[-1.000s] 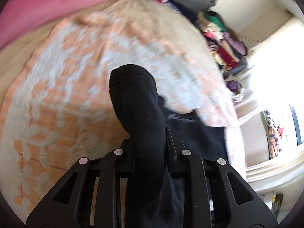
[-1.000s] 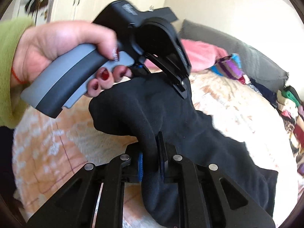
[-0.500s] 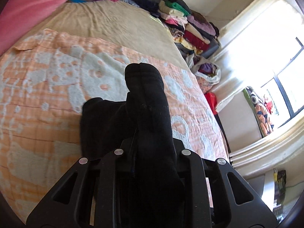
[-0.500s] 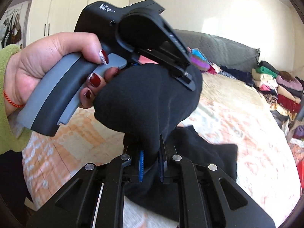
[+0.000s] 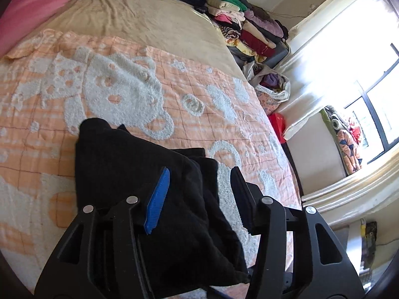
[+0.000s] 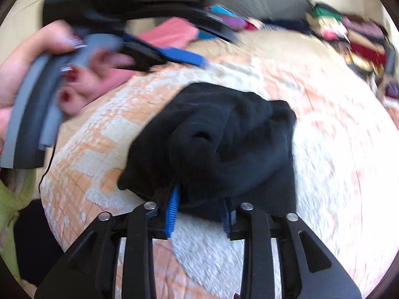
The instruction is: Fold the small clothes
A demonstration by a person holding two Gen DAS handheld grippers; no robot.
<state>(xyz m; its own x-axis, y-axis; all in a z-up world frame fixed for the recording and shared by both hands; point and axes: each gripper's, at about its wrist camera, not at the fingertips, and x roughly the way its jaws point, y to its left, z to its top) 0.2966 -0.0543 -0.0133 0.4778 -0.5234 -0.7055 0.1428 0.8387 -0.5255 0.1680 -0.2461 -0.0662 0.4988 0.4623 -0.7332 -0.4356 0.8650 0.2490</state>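
So the black garment (image 5: 139, 174) is lying in a folded-over heap on the orange-and-white blanket (image 5: 139, 94), which is spread on the bed (image 5: 149, 22). In the right wrist view it looks bunched up, with a rounded lump in the middle and a flatter layer sticking out underneath on the right.

The left tongs (image 5: 199, 199) are opening; their blue pads stand well apart. The cloth sits in the gap, up against the left pad, while the right pad is over bare blanket, so nothing is pinching it.

The right tongs (image 6: 199, 211) are opening too. The near edge of the garment drapes down between the two blue pads, and there's a visible gap on the right side, so it doesn't look clamped. That view is pretty motion-blurred though.

The right wrist view also catches the person's left hand (image 6: 74, 74) wrapped around the grey handle of the left tool, red nail polish and a green sleeve (image 6: 12, 206) showing at the lower left.

Background stuff: a pink pillow (image 5: 37, 2) at the head of the bed, a stack of folded clothes (image 5: 249, 27) along the far side, an open bag of clothes (image 5: 274, 87) on the floor, and a bright window (image 5: 374, 114) on the right.
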